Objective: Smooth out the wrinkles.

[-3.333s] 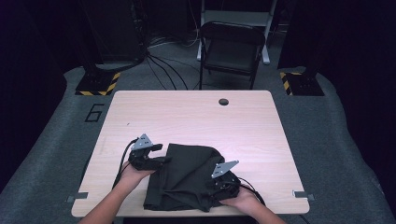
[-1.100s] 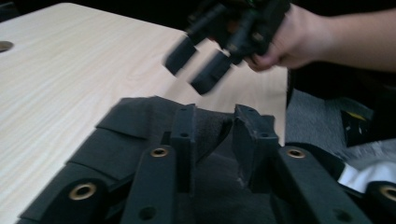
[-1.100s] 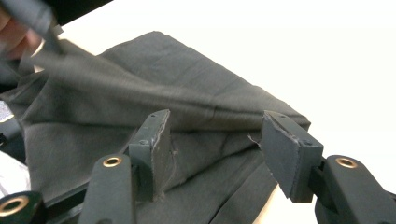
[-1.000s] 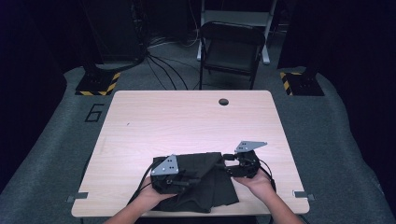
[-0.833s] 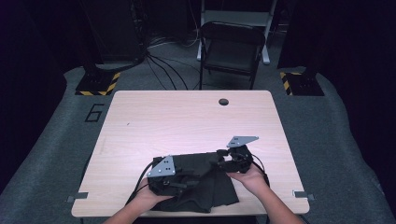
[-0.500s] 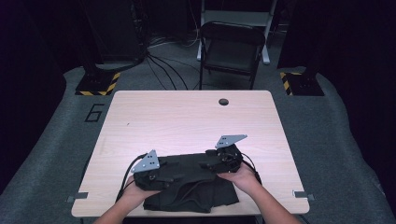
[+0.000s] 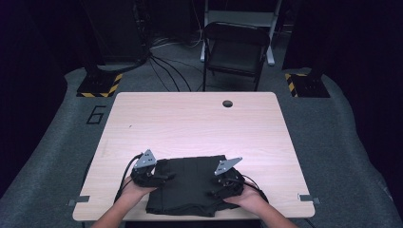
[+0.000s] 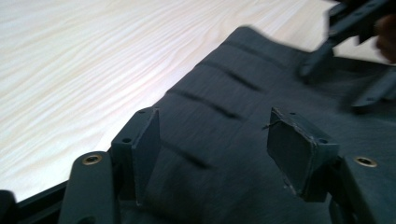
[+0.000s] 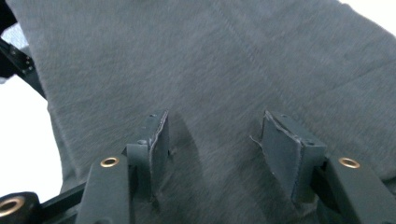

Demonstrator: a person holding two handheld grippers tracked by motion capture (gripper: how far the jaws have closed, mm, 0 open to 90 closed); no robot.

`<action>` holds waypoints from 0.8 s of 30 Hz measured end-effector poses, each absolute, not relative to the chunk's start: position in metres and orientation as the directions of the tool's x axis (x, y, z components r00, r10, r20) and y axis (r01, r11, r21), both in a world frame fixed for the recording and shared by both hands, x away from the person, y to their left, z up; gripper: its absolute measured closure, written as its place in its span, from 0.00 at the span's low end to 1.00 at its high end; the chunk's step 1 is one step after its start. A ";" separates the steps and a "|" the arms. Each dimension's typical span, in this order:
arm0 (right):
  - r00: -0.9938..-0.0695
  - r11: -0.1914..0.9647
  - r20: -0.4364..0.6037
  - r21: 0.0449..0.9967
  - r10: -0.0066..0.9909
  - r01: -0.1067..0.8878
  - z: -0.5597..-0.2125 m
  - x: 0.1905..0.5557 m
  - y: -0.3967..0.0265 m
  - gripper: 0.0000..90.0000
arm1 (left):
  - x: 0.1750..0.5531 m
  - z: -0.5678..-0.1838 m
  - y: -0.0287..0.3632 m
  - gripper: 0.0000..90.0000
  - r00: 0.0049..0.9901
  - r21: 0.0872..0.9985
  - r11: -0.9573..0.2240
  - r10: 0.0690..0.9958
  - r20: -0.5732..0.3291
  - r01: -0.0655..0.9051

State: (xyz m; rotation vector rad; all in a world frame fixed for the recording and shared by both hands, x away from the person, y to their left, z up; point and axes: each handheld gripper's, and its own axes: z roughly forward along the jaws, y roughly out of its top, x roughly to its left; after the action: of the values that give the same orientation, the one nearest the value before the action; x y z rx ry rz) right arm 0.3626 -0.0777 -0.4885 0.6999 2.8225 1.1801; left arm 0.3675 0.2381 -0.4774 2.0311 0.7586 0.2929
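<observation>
The left gripper [image 7: 157, 176] sits at the left edge of the dark cloth [image 7: 190, 183], its jaws standing well apart and having just been opening; in the left gripper view the cloth [image 8: 243, 140] lies flat under and between the pads, but neither pad presses on it, so nothing is held. The right gripper [image 7: 219, 187] rests over the cloth's right half with its jaws likewise parted and empty, the fabric [image 9: 210, 70] spread smooth beneath them. Compared with a second ago, both hands have come down and moved apart, and the cloth, then bunched between them, now lies as a flat, roughly square fold on the near part of the table [image 7: 190, 123], its near edge at the table's front edge. In my judgement a fold has just been laid down and released, and the next step would be smoothing or another fold. Both forearms enter from the near edge, the left hand [image 7: 135, 190] and right hand [image 7: 247, 197] low over the table, grippers angled inward toward each other.
</observation>
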 end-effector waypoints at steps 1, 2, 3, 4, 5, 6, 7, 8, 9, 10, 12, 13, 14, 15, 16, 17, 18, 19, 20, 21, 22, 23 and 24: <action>-0.902 0.623 0.153 0.677 0.403 0.392 -0.490 0.360 -0.078 0.46 | 0.368 -0.479 0.239 0.35 0.781 0.825 -0.394 0.619 -0.087 0.404; -0.903 0.627 0.147 0.675 0.403 0.390 -0.490 0.358 -0.079 0.46 | 0.369 -0.481 0.240 0.35 0.778 0.820 -0.399 0.623 -0.085 0.410; -0.906 0.633 0.141 0.673 0.399 0.384 -0.489 0.357 -0.079 0.46 | 0.369 -0.483 0.241 0.35 0.778 0.815 -0.412 0.625 -0.074 0.408; -0.908 0.633 0.135 0.676 0.397 0.377 -0.490 0.356 -0.080 0.46 | 0.368 -0.485 0.241 0.34 0.775 0.809 -0.418 0.628 -0.072 0.414; -0.907 0.632 0.142 0.674 0.397 0.383 -0.490 0.353 -0.082 0.46 | 0.368 -0.486 0.241 0.34 0.776 0.805 -0.428 0.628 -0.061 0.410; -0.905 0.633 0.140 0.671 0.402 0.385 -0.490 0.352 -0.083 0.46 | 0.368 -0.488 0.241 0.33 0.775 0.804 -0.430 0.629 -0.060 0.411; -0.910 0.640 0.133 0.671 0.393 0.374 -0.491 0.351 -0.084 0.46 | 0.368 -0.489 0.241 0.33 0.776 0.798 -0.442 0.629 -0.051 0.411; -0.906 0.638 0.135 0.669 0.401 0.382 -0.491 0.349 -0.086 0.46 | 0.368 -0.491 0.242 0.32 0.775 0.794 -0.446 0.629 -0.049 0.413; -0.909 0.640 0.130 0.670 0.397 0.376 -0.491 0.348 -0.087 0.46 | 0.369 -0.493 0.242 0.32 0.776 0.791 -0.451 0.629 -0.048 0.414; -0.906 0.636 0.135 0.671 0.401 0.381 -0.492 0.346 -0.089 0.46 | 0.369 -0.495 0.242 0.31 0.776 0.784 -0.457 0.628 -0.048 0.419; -0.905 0.632 0.131 0.675 0.405 0.380 -0.494 0.345 -0.092 0.45 | 0.369 -0.499 0.241 0.30 0.773 0.782 -0.456 0.633 -0.051 0.425; -0.900 0.619 0.139 0.682 0.413 0.390 -0.496 0.344 -0.094 0.45 | 0.370 -0.500 0.241 0.30 0.774 0.772 -0.464 0.631 -0.055 0.433; -0.894 0.609 0.149 0.684 0.423 0.402 -0.497 0.343 -0.095 0.45 | 0.371 -0.502 0.241 0.30 0.774 0.769 -0.467 0.630 -0.056 0.436; -0.890 0.598 0.154 0.690 0.428 0.407 -0.499 0.343 -0.095 0.45 | 0.372 -0.504 0.241 0.29 0.772 0.767 -0.464 0.633 -0.062 0.442; -0.889 0.595 0.154 0.692 0.431 0.409 -0.500 0.343 -0.096 0.45 | 0.373 -0.505 0.241 0.28 0.773 0.764 -0.470 0.632 -0.058 0.442; -0.891 0.596 0.145 0.695 0.430 0.401 -0.501 0.343 -0.096 0.45 | 0.373 -0.506 0.240 0.28 0.768 0.762 -0.466 0.637 -0.064 0.449; -0.897 0.608 0.131 0.693 0.423 0.388 -0.501 0.344 -0.097 0.45 | 0.374 -0.507 0.240 0.28 0.772 0.761 -0.474 0.633 -0.055 0.443; -0.885 0.588 0.148 0.696 0.442 0.411 -0.502 0.342 -0.096 0.45 | 0.373 -0.507 0.240 0.28 0.771 0.758 -0.474 0.634 -0.060 0.448; -0.887 0.589 0.149 0.698 0.438 0.408 -0.503 0.343 -0.097 0.45 | 0.373 -0.508 0.239 0.28 0.769 0.758 -0.473 0.636 -0.058 0.449; -0.890 0.590 0.143 0.701 0.433 0.400 -0.504 0.343 -0.098 0.45 | 0.374 -0.508 0.239 0.28 0.771 0.759 -0.477 0.634 -0.051 0.443; -0.882 0.583 0.158 0.696 0.444 0.418 -0.504 0.343 -0.098 0.45 | 0.374 -0.508 0.239 0.28 0.770 0.759 -0.474 0.636 -0.056 0.447; -0.884 0.587 0.156 0.695 0.440 0.415 -0.503 0.344 -0.098 0.45 | 0.375 -0.509 0.239 0.27 0.768 0.757 -0.476 0.639 -0.051 0.447; -0.885 0.589 0.154 0.694 0.439 0.413 -0.503 0.344 -0.098 0.45 | 0.375 -0.509 0.239 0.27 0.765 0.758 -0.474 0.642 -0.051 0.448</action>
State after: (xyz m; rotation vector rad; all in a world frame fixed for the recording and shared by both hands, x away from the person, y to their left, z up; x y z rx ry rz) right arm 0.3445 -0.0977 -0.5035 0.7430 2.7709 1.1968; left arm 0.3753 0.2390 -0.5090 2.1492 0.8113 0.3068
